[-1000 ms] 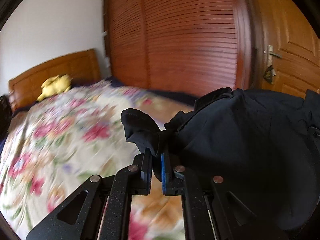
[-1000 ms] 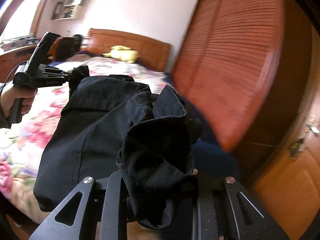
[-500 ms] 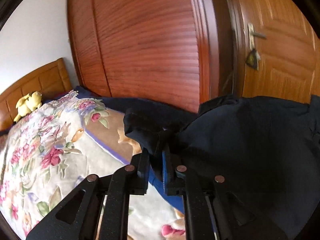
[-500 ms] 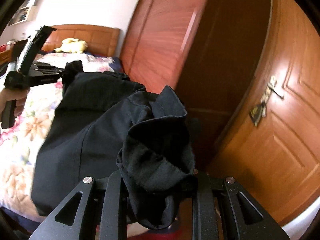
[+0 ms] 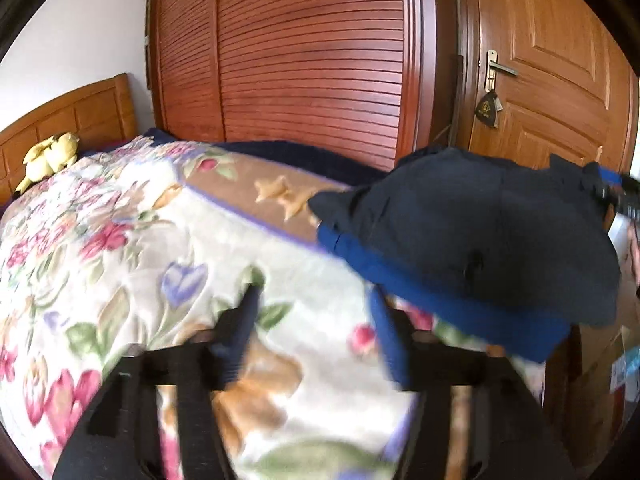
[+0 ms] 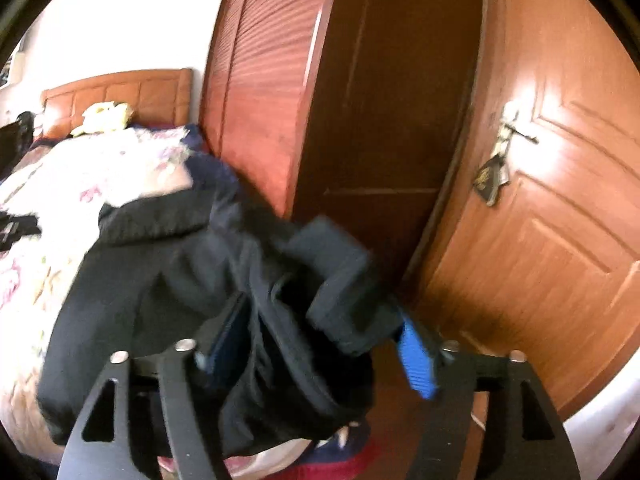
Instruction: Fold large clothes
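A large black garment lies in a heap on the near corner of the bed, over the floral blanket. My left gripper is drawn back to the left of it, jaws opening, with only blanket between the fingers. In the right wrist view the garment is bunched up, and a fold of it hangs between the jaws of my right gripper. Those jaws are opening and the blue pads stand off the cloth. The left gripper shows at the frame's left edge.
A slatted wooden wardrobe stands behind the bed and a wooden door with a handle and hanging tag to its right. A yellow plush toy sits by the headboard. A cardboard box stands on the floor at right.
Both grippers went from shut on the garment to wide apart. The garment dropped onto the bed's corner. The left gripper pulled back and down, away from the cloth.
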The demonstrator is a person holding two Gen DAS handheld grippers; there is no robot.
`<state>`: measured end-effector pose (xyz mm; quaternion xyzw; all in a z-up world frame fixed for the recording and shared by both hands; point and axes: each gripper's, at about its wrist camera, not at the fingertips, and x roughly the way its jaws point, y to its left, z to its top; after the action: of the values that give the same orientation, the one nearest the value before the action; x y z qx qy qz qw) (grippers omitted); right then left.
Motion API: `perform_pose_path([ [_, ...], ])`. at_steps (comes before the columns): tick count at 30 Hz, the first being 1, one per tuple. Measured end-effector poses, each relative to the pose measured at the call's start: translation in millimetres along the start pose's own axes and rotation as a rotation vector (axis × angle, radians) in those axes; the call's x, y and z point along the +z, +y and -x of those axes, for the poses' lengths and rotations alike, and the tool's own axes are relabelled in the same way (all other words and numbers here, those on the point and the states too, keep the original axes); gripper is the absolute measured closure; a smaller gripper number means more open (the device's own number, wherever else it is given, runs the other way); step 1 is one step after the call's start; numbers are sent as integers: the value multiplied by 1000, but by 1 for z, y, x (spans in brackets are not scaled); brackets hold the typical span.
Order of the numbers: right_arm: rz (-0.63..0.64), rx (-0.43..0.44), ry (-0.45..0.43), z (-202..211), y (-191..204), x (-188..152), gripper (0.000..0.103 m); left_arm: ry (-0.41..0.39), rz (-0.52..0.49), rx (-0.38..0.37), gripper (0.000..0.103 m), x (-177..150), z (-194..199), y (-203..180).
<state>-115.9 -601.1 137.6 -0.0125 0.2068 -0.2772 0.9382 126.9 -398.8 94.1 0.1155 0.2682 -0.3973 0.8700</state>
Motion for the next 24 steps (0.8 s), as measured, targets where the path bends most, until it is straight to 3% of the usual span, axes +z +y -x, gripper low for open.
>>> perform_pose_path([
  [1,9,0,-22,9,3,5,23,-1,9,-7,25,-6,7,4],
  [3,17,-6,-62,26,13,9,19,-1,12,-8,25,-16,18,8],
  [8,45,108,-50,33,44,2,19,-22,-24,18,22,-40,44,9],
  [10,48,137,-20,25,59,-7,19,-15,-19,-4,22,-48,49,7],
  [19,24,117,64,-42,43,-23,13,-60,-52,-33,22,-73,76,-25],
  [21,-23,144,108,-62,40,-27,13,-66,-52,-44,22,-76,81,-32],
  [24,-71,148,97,-68,32,-25,13,-73,-40,-36,22,-79,89,-36],
])
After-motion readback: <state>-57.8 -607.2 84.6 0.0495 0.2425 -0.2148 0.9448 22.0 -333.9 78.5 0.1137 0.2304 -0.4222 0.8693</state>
